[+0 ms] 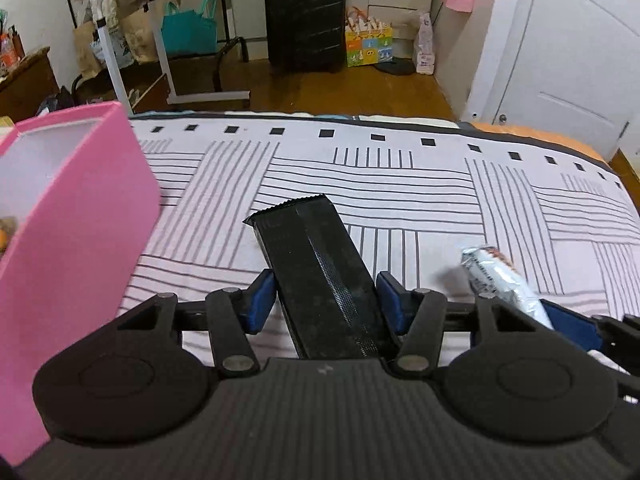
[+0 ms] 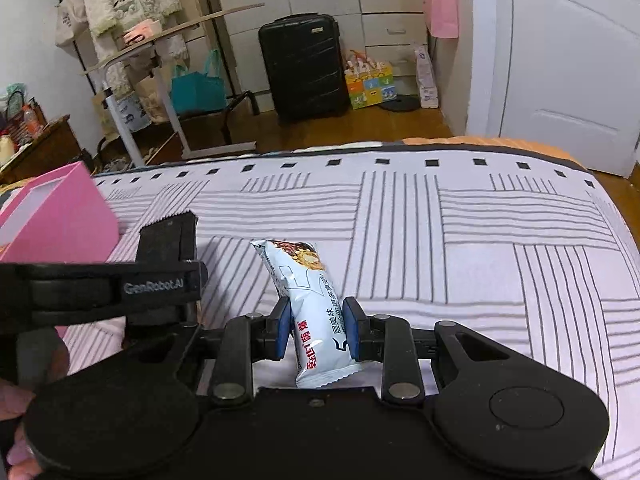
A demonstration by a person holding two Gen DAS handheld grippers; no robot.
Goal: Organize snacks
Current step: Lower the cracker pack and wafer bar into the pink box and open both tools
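My left gripper (image 1: 326, 300) is shut on a black snack packet (image 1: 316, 276), held over the striped bedspread (image 1: 400, 184); the packet also shows in the right wrist view (image 2: 170, 236). My right gripper (image 2: 318, 330) is shut on a light blue snack bar packet (image 2: 310, 308), also seen at the right of the left wrist view (image 1: 500, 284). A pink storage box (image 1: 72, 220) stands on the bed to the left of both grippers, open at the top, with some snacks inside at its left edge. It appears in the right wrist view too (image 2: 60, 216).
The bed's far edge drops to a wooden floor (image 1: 352, 88). Beyond stand a black suitcase (image 1: 306, 16), a white rolling side table (image 1: 160, 40), bags, drawers and a white door (image 1: 580, 48). A wooden cabinet (image 2: 40, 152) stands at the left.
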